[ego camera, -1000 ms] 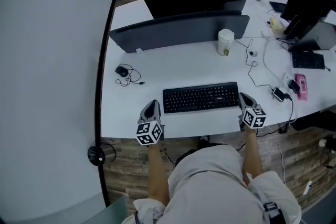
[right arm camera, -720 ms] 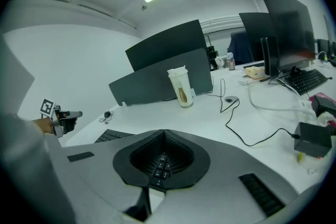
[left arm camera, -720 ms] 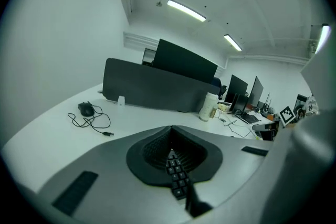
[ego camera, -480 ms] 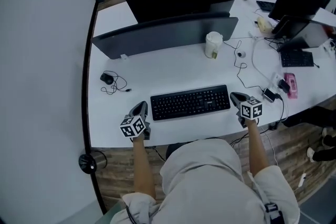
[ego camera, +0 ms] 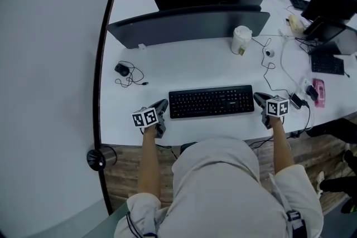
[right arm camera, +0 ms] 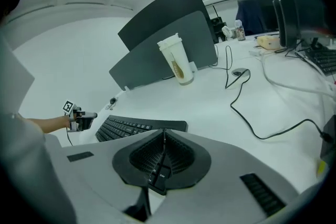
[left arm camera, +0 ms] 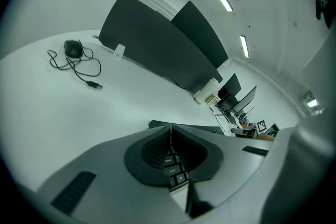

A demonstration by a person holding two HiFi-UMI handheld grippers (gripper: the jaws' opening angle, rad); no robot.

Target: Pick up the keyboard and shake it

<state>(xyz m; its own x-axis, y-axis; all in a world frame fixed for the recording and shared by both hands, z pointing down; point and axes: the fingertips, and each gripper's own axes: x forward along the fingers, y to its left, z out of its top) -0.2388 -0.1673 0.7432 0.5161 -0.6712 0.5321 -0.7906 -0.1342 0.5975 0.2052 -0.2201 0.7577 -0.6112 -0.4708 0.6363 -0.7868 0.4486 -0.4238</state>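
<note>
The keyboard (ego camera: pixel 211 101), flat on the white desk (ego camera: pixel 184 64), is being flanked by the left gripper (ego camera: pixel 164 103) just beside its left end and the right gripper (ego camera: pixel 257 97) at its right; both pairs of jaws are being pressed together, empty.

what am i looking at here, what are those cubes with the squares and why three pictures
A person at a white desk holds a hand tool with two jaws, a gripper, in each hand: the left gripper and the right gripper. The cubes with squares are parts of those tools. The head view comes from a camera on the person's head, looking down. The other two come from a camera riding on each gripper, looking along its jaws. On the desk are a black keyboard, a mouse with its cable, a cup and a dark screen. Nothing is held: both pairs of jaws are closed and empty, one near each end of the keyboard.
</note>
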